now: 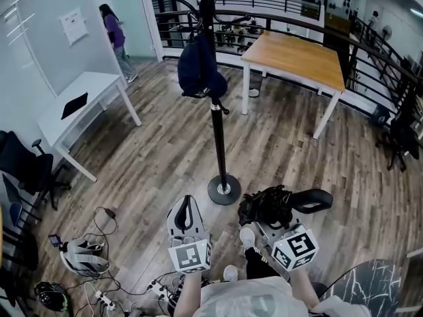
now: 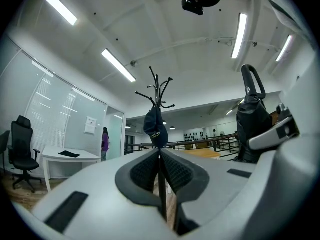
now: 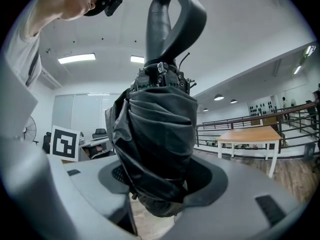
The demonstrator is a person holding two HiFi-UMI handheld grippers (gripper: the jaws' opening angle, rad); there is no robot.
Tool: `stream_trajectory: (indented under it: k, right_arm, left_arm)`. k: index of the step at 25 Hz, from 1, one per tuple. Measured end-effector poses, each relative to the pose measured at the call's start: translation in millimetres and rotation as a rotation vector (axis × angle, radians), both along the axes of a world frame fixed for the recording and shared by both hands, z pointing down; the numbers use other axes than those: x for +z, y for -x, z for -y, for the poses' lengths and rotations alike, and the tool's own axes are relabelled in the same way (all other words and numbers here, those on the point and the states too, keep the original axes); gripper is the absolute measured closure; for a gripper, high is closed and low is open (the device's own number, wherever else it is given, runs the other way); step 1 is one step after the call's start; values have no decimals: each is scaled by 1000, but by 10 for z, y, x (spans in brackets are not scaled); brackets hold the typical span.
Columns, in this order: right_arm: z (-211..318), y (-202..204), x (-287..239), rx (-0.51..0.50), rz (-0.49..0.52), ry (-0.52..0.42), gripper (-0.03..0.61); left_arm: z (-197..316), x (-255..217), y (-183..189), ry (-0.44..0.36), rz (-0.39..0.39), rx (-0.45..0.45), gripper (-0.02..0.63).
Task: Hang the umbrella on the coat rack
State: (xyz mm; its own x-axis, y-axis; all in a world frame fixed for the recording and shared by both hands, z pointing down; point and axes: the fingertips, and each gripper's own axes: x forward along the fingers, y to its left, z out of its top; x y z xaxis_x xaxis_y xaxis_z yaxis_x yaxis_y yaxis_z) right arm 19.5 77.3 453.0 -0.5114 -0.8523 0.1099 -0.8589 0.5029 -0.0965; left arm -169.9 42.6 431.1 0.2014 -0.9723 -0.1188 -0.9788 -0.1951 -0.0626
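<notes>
The black coat rack [image 1: 217, 127] stands just ahead of me on a round base [image 1: 224, 190], with a dark blue cap [image 1: 198, 70] hanging from one of its hooks. In the left gripper view the coat rack [image 2: 159, 96] rises straight ahead beyond the jaws. My right gripper [image 1: 268, 218] is shut on the folded black umbrella [image 1: 269, 205], whose loop handle [image 1: 312, 200] points right. In the right gripper view the umbrella [image 3: 159, 134] fills the jaws with its handle [image 3: 172, 24] upward. My left gripper [image 1: 188, 203] is shut and holds nothing, its pads [image 2: 170, 174] pressed together.
A white desk [image 1: 79, 107] stands at the left and a wooden table [image 1: 297, 57] at the back right. Office chairs [image 1: 26, 164] are at the left edge. Cables and a power strip [image 1: 99, 289] lie on the floor at lower left. A person [image 1: 115, 38] stands far back.
</notes>
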Motion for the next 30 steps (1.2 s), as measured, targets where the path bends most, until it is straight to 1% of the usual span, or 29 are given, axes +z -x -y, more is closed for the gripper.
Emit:
stream_trajectory:
  k: [3, 7, 12, 15, 20, 24, 30]
  right_arm:
    - [378, 7, -33, -32, 11, -21, 304]
    - [959, -49, -94, -102, 9, -50, 304]
    - [1665, -221, -203, -150, 18, -77, 304]
    - [1998, -320, -250, -170, 26, -78, 304]
    - [2387, -439, -261, -182, 35, -74, 304]
    - [2591, -452, -226, -177, 26, -56, 304]
    - [2799, -465, -160, -132, 28, -10, 304]
  left_arm:
    - [283, -22, -33, -14, 10, -25, 581]
    - [783, -57, -115, -24, 28, -75, 581]
    - [1445, -264, -277, -79, 34, -120, 581]
    - [1712, -363, -388, -103, 23, -133, 581]
    - [2029, -318, -567, -85, 28, -129, 581]
    - [2241, -373, -558, -91, 26, -134, 581]
    - [2507, -465, -490, -103, 19, -128, 581]
